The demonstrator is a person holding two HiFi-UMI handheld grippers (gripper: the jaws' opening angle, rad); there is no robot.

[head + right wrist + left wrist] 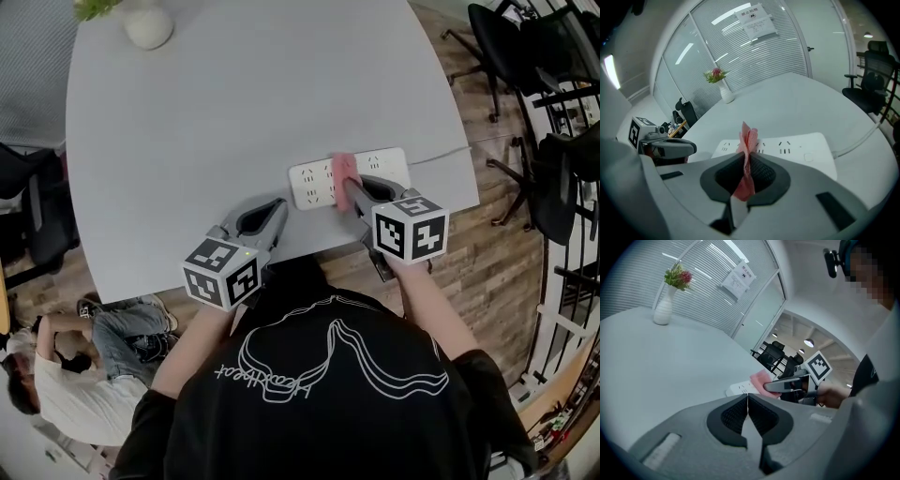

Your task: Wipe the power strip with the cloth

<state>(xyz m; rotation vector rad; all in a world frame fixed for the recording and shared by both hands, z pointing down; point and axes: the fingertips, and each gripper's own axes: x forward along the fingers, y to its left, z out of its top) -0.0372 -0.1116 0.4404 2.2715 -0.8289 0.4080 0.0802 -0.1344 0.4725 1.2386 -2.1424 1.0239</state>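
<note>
Head view. R1: where does the power strip (311,185) lie relative to the grippers?

R2: It sits near the worktop (234,103) edge closest to the person. From the right gripper (352,190) it is at 12 o'clock, touching distance. Its long axis runs roughly 9 to 3 o'clock, and its cable leaves toward 3.

R1: Cloth?

R2: The pink cloth (345,169) is draped across the strip about mid-length. Right gripper view: the jaws are clamped on the cloth, with a fold sticking up between them and the sockets just beyond.

R1: Left gripper (274,211)?

R2: Left gripper view: the jaws are pressed together with nothing between them. It rests on the worktop with the strip's near end at about 1 o'clock, close but apart.

R1: Judgement for the stroke?

R2: The right gripper is the nearer one and it carries the cloth. Wiping should follow the long axis, toward 9 or 3 o'clock. Nothing pins the strip down, so it may slide with the cloth. The left gripper could brace the 9 o'clock end.
</note>
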